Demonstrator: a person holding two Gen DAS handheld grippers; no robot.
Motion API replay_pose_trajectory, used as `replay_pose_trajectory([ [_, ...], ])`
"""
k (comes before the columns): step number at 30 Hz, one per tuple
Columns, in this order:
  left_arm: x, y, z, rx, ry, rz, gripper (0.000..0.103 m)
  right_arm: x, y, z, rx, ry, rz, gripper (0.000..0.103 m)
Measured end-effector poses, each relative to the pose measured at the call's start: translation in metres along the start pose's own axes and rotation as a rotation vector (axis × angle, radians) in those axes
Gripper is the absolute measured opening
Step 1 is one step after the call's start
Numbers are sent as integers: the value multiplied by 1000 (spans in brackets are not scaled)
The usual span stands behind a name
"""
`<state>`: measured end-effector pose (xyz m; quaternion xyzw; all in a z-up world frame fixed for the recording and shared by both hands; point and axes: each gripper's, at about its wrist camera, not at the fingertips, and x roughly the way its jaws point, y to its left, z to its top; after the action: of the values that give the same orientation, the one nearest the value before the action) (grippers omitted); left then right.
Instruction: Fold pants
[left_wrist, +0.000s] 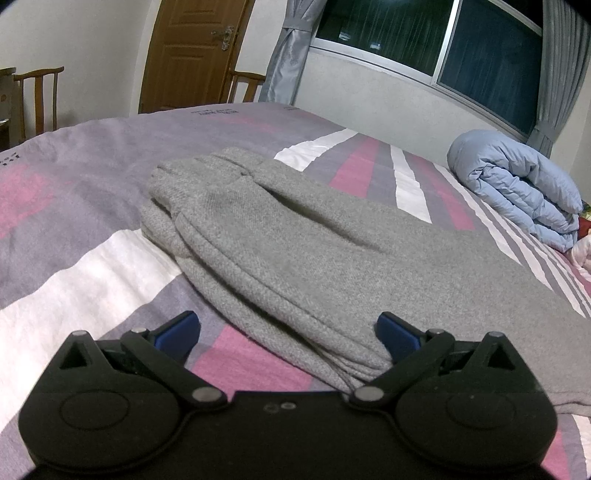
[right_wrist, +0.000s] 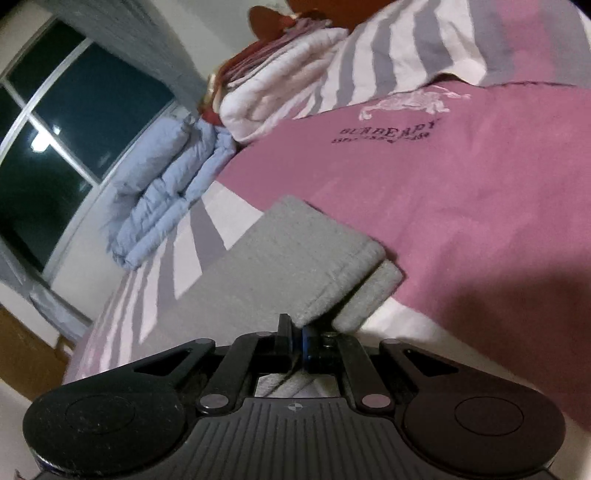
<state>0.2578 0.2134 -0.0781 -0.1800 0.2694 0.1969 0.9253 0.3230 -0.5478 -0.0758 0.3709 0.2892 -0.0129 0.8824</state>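
Observation:
Grey pants (left_wrist: 295, 243) lie on the striped bedspread (left_wrist: 74, 221), legs stacked, waistband bunched at the far end. My left gripper (left_wrist: 288, 332) is open, its blue pads either side of the pants' near edge, holding nothing. In the right wrist view the pant leg cuffs (right_wrist: 314, 258) lie on the bed, the upper cuff lifted at its corner. My right gripper (right_wrist: 297, 332) is shut on the corner of that upper cuff; the lower cuff (right_wrist: 373, 295) lies just right of it.
A folded light blue duvet (left_wrist: 517, 188) sits by the window wall, also in the right wrist view (right_wrist: 166, 192). Folded white and red bedding (right_wrist: 280, 74) lies at the bed's head. Wooden chairs (left_wrist: 37, 99) and a door (left_wrist: 192, 51) stand beyond the bed.

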Motion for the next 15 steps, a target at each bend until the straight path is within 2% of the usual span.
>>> replay_pose_trajectory([
  [4, 0, 0, 1, 1, 1, 0, 97, -16, -7, 3, 52, -26, 42, 11],
  [8, 0, 0, 1, 1, 1, 1, 97, -39, -28, 5, 137, -81, 48, 11],
  [11, 0, 0, 1, 1, 1, 1, 97, -43, -40, 5, 189, -65, 32, 12],
  [14, -1, -1, 1, 3, 0, 3, 97, -40, -46, 3, 231, -50, 44, 29],
  [15, -1, -1, 1, 2, 0, 3, 97, -40, -47, 3, 245, -57, 51, 30],
])
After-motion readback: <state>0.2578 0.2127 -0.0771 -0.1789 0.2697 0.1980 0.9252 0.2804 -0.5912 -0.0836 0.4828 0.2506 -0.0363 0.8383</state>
